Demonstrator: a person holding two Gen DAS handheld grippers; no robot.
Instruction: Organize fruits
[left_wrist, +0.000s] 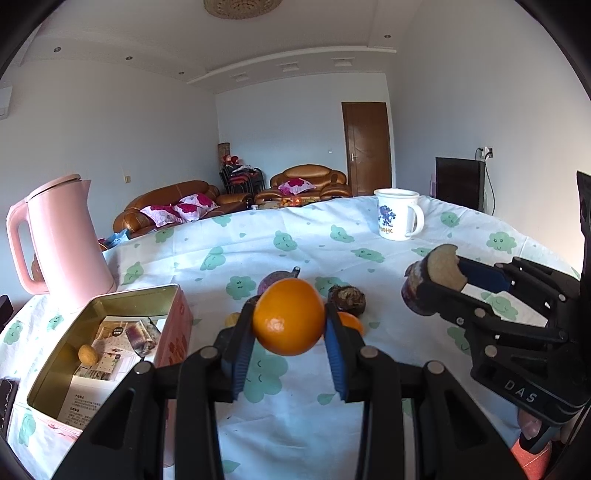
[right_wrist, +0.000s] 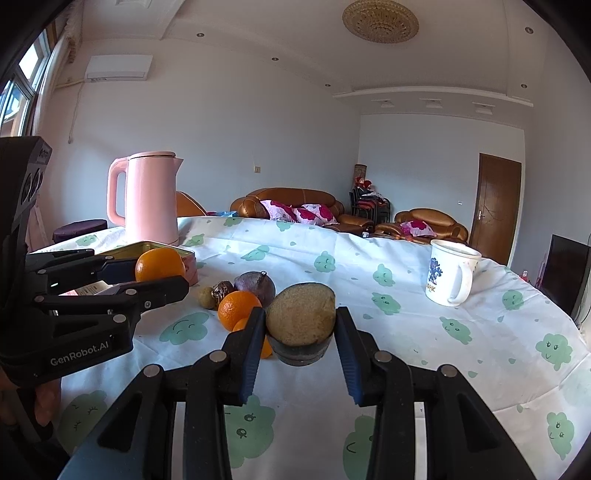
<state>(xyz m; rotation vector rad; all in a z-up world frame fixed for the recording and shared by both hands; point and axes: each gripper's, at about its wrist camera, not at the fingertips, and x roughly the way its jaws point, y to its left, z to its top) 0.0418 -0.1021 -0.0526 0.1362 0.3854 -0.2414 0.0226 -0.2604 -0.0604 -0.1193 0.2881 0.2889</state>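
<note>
My left gripper (left_wrist: 289, 325) is shut on an orange (left_wrist: 288, 321) and holds it above the tablecloth, right of an open gold tin (left_wrist: 110, 317). The tin holds papers, a small yellow fruit (left_wrist: 88, 354) and a dark wrapped piece. My right gripper (right_wrist: 301, 325) is shut on a halved dark-skinned fruit (right_wrist: 301, 319) with a tan cut face; it also shows in the left wrist view (left_wrist: 434, 280). On the cloth lie a purple fruit (right_wrist: 255, 286), an orange (right_wrist: 236, 308), a smaller orange partly hidden behind my finger, a dark wrinkled fruit (left_wrist: 347, 299) and a small yellow fruit (right_wrist: 206, 297).
A pink kettle (right_wrist: 147, 199) stands behind the tin at the table's far left. A white mug (right_wrist: 450, 273) stands at the far right. The table (right_wrist: 406, 332) has a white cloth with green prints. Sofas and a door lie beyond.
</note>
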